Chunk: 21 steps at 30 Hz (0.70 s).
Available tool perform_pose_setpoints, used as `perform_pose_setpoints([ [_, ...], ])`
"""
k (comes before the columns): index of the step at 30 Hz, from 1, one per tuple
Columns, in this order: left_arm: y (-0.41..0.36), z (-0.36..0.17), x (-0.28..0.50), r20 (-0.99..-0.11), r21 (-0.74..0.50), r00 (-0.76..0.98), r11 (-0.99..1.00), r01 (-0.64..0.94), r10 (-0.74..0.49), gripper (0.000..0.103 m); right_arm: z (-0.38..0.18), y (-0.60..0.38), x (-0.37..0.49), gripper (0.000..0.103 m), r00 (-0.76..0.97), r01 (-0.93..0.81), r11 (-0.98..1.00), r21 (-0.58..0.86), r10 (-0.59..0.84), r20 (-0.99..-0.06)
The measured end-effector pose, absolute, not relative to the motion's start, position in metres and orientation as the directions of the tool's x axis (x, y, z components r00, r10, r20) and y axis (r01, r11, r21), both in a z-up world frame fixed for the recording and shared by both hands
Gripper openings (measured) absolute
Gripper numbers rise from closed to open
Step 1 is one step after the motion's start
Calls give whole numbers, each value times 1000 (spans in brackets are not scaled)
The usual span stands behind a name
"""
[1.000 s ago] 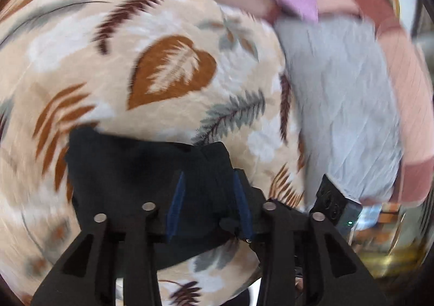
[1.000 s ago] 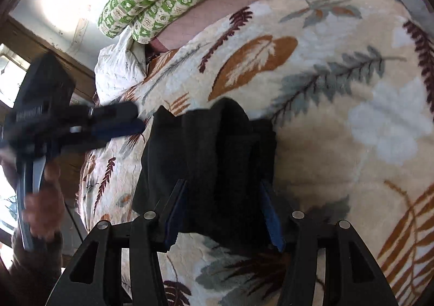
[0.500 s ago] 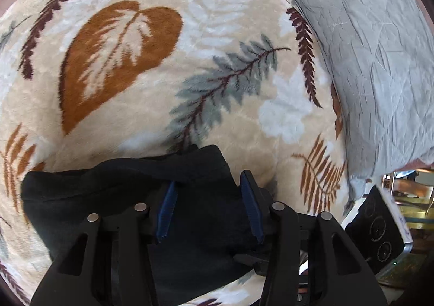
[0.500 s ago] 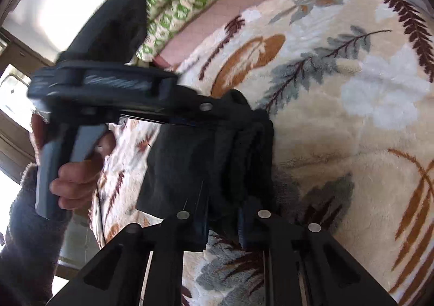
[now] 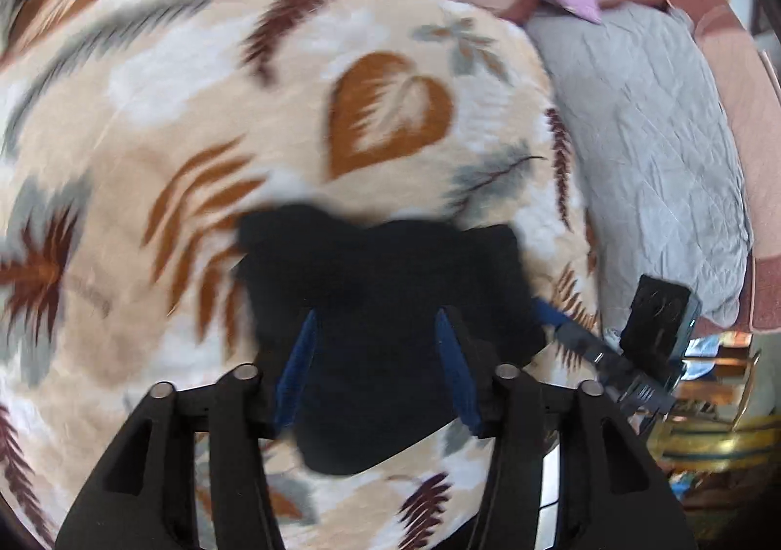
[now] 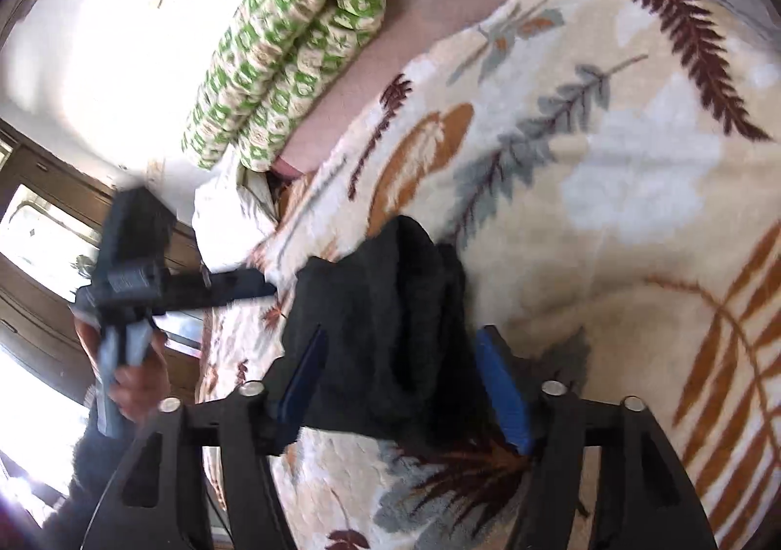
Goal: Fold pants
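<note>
You are working over a bed spread with a cream fleece blanket (image 6: 634,218) printed with brown and grey leaves, and the black pants (image 5: 385,306) lie folded in a compact bundle on it. Your left gripper (image 5: 376,364) is spread wide above the bundle, holding nothing; your right gripper (image 6: 400,384) is likewise wide, straddling the cloth. A green-patterned quilt (image 6: 293,47) lies rolled by the white wall, a grey quilted cover (image 5: 654,150) alongside.
</note>
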<state>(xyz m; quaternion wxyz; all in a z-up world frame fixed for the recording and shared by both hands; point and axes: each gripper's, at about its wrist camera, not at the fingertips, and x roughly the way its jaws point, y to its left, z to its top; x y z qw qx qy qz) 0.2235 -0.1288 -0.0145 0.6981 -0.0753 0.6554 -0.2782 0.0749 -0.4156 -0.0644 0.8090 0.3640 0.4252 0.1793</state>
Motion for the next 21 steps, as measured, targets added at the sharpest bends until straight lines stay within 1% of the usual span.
perform_pose_setpoints([
  [3,-110,-41,217,-856,-513,-69,828,224,-512,54,-64,-406,88,74,520,5,685,728,620,-587],
  [4,-109,-48,214,-851,-523,-77,825,214,-519,54,-65,-401,94,74,500,5,709,706,609,-615],
  [9,-110,-67,203,-834,-550,-94,809,207,-543,55,-72,-394,108,74,474,10,747,665,582,-661],
  [11,-109,-71,202,-832,-553,-98,805,215,-545,58,-78,-395,114,74,452,18,738,674,595,-664],
  [15,-98,-77,198,-808,-588,-115,782,208,-577,58,-93,-392,122,74,389,18,731,682,624,-678],
  [17,-87,-74,197,-798,-601,-98,772,205,-595,58,-92,-390,126,77,383,-5,726,688,637,-669],
  [19,-79,-73,198,-795,-604,-73,772,200,-603,58,-93,-388,130,77,364,-22,705,709,666,-650],
  [21,-77,-75,199,-789,-611,-69,768,191,-611,64,-96,-387,131,78,345,-33,683,730,693,-633],
])
